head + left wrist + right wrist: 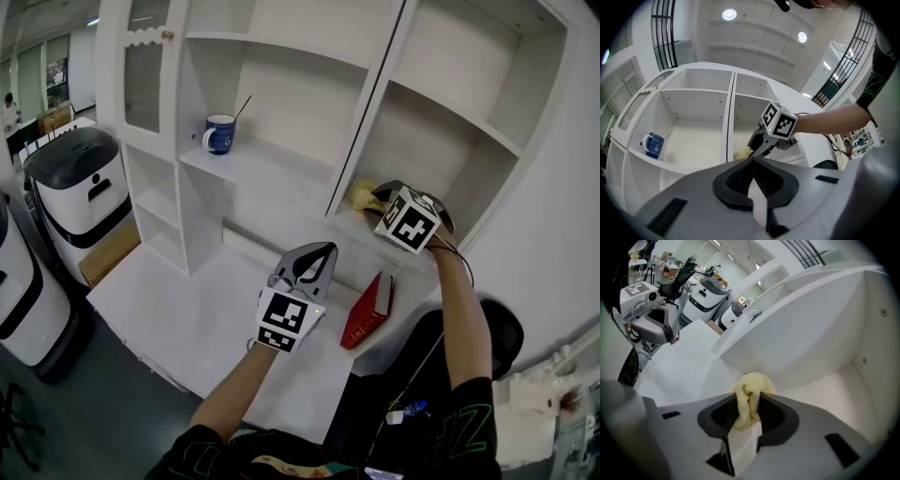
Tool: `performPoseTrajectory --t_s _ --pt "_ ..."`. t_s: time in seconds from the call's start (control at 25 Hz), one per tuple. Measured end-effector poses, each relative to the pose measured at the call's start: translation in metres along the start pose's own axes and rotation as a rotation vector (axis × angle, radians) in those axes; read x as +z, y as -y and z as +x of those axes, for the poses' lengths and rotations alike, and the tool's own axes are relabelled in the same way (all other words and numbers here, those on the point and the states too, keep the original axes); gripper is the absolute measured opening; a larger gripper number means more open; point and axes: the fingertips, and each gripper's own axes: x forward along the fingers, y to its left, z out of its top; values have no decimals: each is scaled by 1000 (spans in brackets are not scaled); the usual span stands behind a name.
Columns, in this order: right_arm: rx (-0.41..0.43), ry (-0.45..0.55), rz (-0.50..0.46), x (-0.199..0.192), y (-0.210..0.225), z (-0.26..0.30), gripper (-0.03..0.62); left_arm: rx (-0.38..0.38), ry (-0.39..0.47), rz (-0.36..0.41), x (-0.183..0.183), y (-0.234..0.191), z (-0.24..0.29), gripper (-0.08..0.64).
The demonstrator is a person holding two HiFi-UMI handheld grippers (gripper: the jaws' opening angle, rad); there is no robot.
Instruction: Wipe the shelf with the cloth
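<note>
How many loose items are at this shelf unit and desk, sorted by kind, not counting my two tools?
blue mug: 1
thin stick standing in the mug: 1
yellow cloth: 1
red book: 1
Total: 4

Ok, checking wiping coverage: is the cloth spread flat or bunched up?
Bunched: the yellow cloth sits pinched in a wad between the jaws of the right gripper.

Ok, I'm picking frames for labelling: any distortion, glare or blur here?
Head view: sharp, evenly lit, shelf edges bowed. Left gripper view: strong fisheye, dark corners, ceiling lights blown out. Right gripper view: same dark corners, cloth in the right tool crisp.
</note>
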Motion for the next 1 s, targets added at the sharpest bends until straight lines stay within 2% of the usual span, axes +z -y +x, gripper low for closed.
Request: performPoseTrajectory --t_s 0.28,0.56,0.72,0.8,1.0 --pt "43 70 -9 15 -20 -19 118 -16 -4 -4 -2 12 2 0" --pt "73 182 5 25 -43 -42 118 -24 -14 -1 -3 24 2 0" --pt "91 340 71 37 -60 -65 121 -7 -25 -11 -7 24 -4 0" --pt "67 438 118 43 -67 -83 121 6 -25 -21 -8 21 -8 0" --pt "-86 590 280 35 -78 -119 123 80 -30 -51 -15 8 -24 0"
